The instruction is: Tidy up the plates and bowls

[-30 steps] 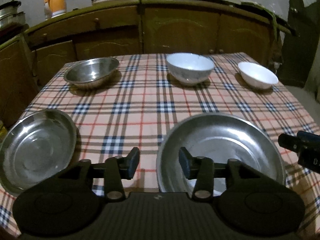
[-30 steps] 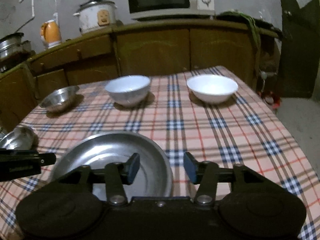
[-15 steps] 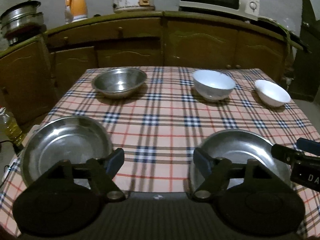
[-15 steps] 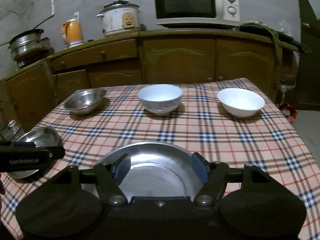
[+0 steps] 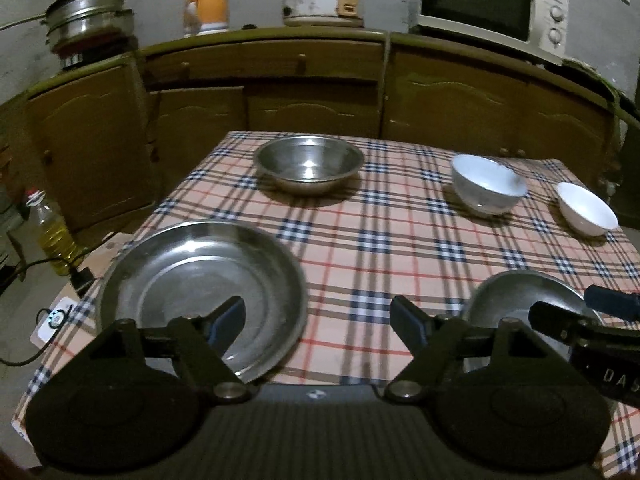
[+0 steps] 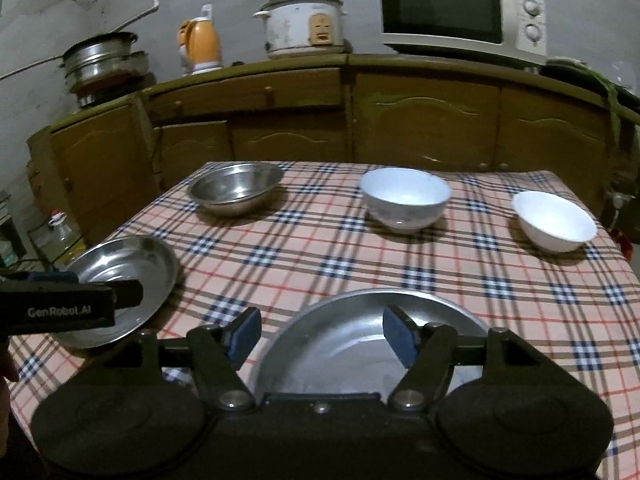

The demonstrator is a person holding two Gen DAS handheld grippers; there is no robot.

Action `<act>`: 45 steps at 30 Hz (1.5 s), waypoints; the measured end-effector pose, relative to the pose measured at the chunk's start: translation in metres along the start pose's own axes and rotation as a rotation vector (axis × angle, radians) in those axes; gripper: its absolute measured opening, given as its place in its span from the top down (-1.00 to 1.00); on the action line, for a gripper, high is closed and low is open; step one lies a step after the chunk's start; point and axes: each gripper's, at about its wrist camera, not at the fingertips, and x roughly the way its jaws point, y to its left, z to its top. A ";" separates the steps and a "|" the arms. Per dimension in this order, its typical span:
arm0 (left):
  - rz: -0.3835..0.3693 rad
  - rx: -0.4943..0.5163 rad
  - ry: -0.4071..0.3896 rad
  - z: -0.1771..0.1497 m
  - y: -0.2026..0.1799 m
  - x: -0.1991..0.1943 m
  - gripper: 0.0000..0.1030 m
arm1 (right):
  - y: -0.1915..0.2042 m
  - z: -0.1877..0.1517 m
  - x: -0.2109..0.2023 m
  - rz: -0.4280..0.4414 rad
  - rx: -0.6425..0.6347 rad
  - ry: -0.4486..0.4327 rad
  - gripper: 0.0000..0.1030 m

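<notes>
Both grippers spread wide, empty: left gripper [image 5: 316, 316], right gripper [image 6: 320, 334]. Left steel plate [image 5: 200, 268] and right steel plate [image 6: 360, 320] near; steel bowl [image 6: 234, 186] and two white bowls [image 6: 404, 196] [image 6: 554, 220] far. We judge steel light, stiff, slippery; ceramic fragile. Pinch rims.

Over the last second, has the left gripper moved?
Yes. The left gripper has pulled back and swung left: against the plaid tablecloth, the left steel plate now sits ahead of it, and its jaws have spread wider.
</notes>
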 end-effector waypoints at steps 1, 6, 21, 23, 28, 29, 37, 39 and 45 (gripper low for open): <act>0.006 -0.007 -0.001 0.000 0.004 0.000 -0.58 | 0.003 0.000 0.002 0.007 -0.005 0.002 -0.55; 0.047 -0.042 -0.002 -0.003 0.026 0.002 -0.58 | 0.021 0.000 0.013 0.037 -0.027 0.023 -0.55; 0.270 -0.183 0.049 0.002 0.133 0.038 -0.60 | 0.080 0.011 0.059 0.167 -0.071 0.082 -0.55; 0.277 -0.194 0.060 0.003 0.141 0.045 -0.58 | 0.088 0.013 0.068 0.191 -0.064 0.096 -0.55; 0.251 -0.216 0.088 0.000 0.150 0.058 -0.34 | 0.109 0.016 0.095 0.227 -0.048 0.150 -0.55; 0.240 -0.215 0.089 0.000 0.150 0.061 -0.32 | 0.112 0.016 0.101 0.231 -0.045 0.158 -0.55; 0.205 -0.230 0.081 0.000 0.157 0.077 0.06 | 0.122 0.020 0.143 0.242 0.039 0.224 -0.55; 0.193 -0.231 0.087 0.000 0.157 0.079 0.24 | 0.122 0.020 0.151 0.260 0.064 0.244 -0.46; 0.178 -0.216 0.083 -0.001 0.155 0.078 0.57 | 0.122 0.018 0.152 0.266 0.058 0.261 0.49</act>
